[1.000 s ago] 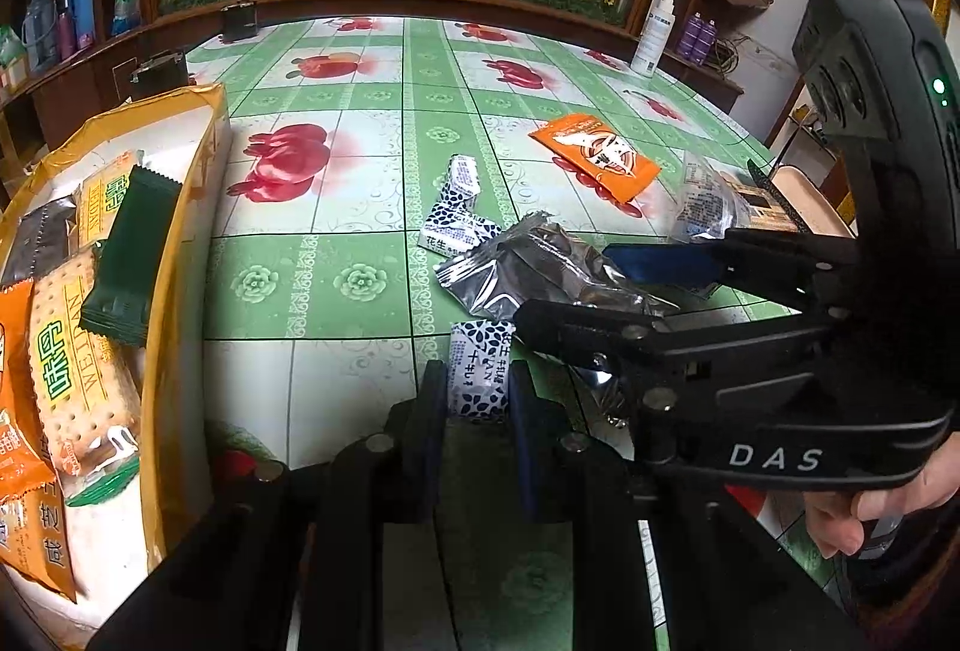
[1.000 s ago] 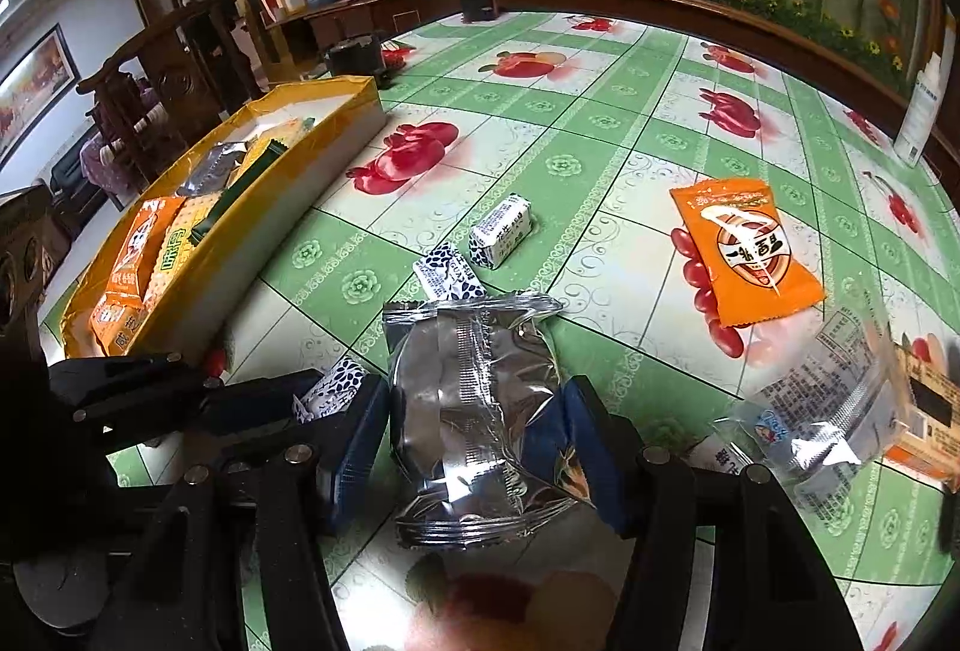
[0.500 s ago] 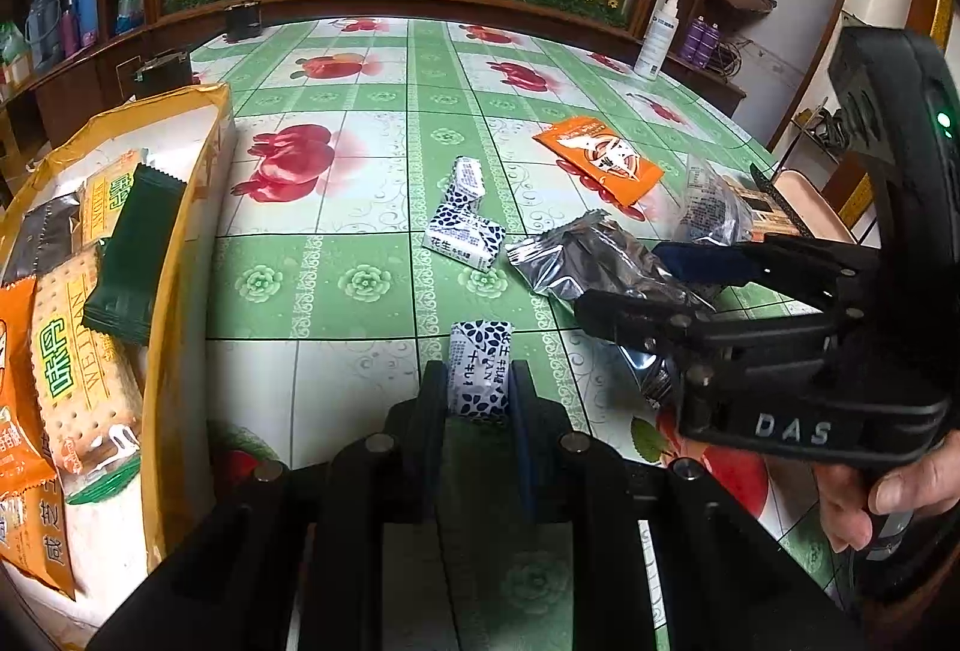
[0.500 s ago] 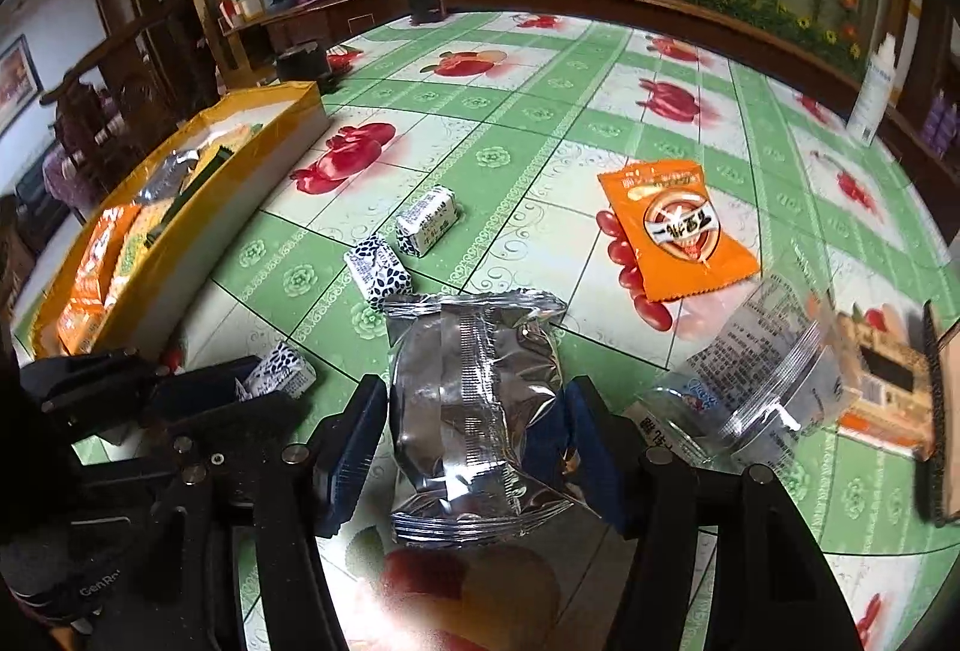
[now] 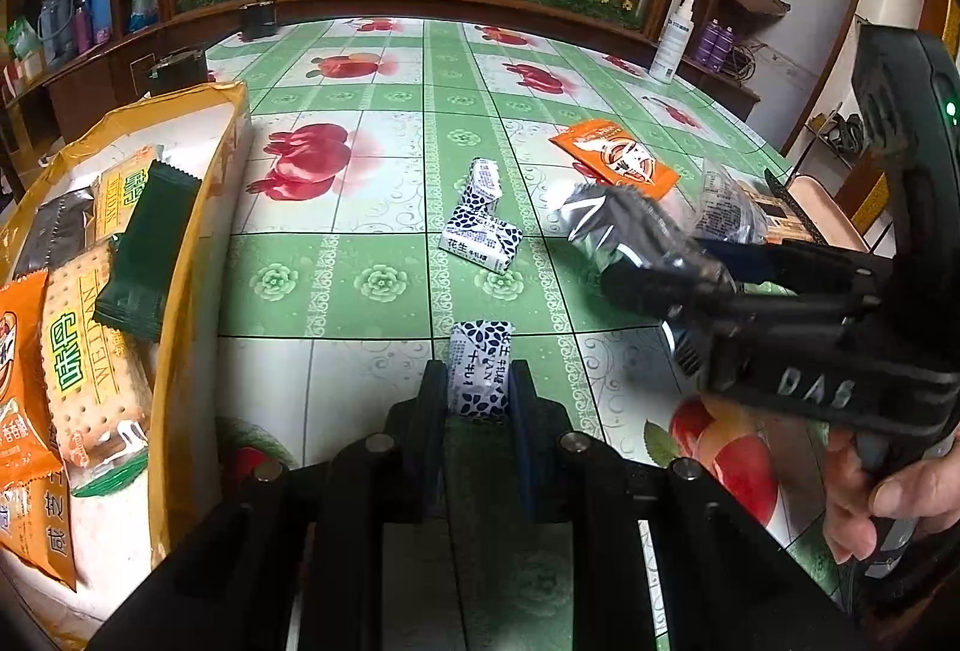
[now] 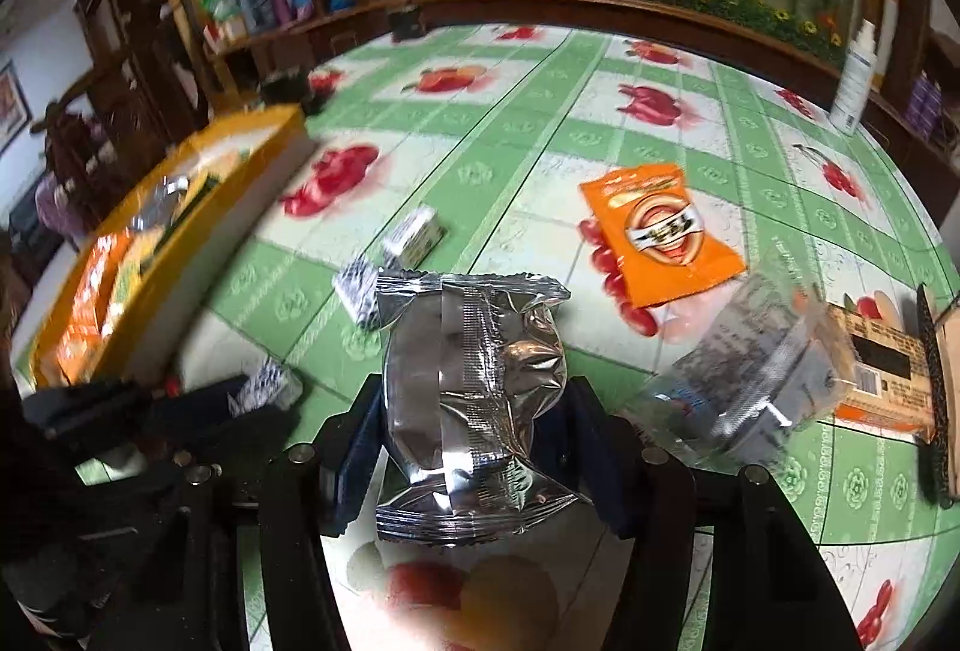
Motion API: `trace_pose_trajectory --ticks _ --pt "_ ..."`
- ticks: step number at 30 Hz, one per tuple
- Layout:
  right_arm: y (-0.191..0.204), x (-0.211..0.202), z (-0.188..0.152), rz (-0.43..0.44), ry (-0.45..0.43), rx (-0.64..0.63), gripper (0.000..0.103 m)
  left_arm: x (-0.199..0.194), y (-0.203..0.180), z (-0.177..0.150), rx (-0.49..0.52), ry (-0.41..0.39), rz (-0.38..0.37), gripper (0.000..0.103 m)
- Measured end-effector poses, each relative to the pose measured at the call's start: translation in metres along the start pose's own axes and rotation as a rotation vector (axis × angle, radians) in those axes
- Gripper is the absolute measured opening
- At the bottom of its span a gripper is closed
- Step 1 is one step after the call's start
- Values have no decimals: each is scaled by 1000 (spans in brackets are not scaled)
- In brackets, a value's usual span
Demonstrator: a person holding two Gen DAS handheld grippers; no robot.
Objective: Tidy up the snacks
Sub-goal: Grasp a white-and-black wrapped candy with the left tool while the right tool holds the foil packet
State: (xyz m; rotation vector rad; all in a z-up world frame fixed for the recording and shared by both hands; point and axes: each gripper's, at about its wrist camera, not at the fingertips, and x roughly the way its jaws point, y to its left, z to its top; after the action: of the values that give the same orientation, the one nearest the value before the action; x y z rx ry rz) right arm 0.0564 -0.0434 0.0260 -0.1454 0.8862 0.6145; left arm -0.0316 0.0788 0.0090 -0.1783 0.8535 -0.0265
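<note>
My left gripper [image 5: 477, 387] is shut on a small white packet with a dark blue pattern [image 5: 480, 369], low over the tablecloth. To its right, my right gripper [image 5: 678, 267] holds a silver foil packet [image 5: 624, 225]. In the right wrist view the silver foil packet [image 6: 474, 387] stands upright between the blue pads of that gripper [image 6: 474, 411], whose jaws are closing on its sides. A yellow-rimmed tray [image 5: 198, 243] at the left holds cracker packs, a dark green packet and orange packets.
On the green fruit-print tablecloth lie two more small patterned packets [image 5: 480, 237], an orange packet [image 6: 660, 237], a clear crinkled bag [image 6: 756, 375] and a brown box [image 6: 882, 369]. A white bottle [image 6: 852, 81] stands at the far right edge. A hand [image 5: 876, 495] grips the right handle.
The right gripper has carried the silver packet to the right and farther from the left gripper, rolling a little. The left gripper and its small packet have stayed put.
</note>
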Motion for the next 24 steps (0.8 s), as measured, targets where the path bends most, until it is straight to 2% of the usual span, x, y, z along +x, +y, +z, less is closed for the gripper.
trace_pose_trajectory --ticks 5,16,24 --pt "-3 -1 2 36 -10 36 64 0 1 0 -6 -2 -14 19" --pt "-6 -3 4 51 -18 74 64 -4 4 1 -31 -27 -84 19" --pt "-6 -5 5 64 -20 91 64 -6 -6 1 11 -39 -112 19"
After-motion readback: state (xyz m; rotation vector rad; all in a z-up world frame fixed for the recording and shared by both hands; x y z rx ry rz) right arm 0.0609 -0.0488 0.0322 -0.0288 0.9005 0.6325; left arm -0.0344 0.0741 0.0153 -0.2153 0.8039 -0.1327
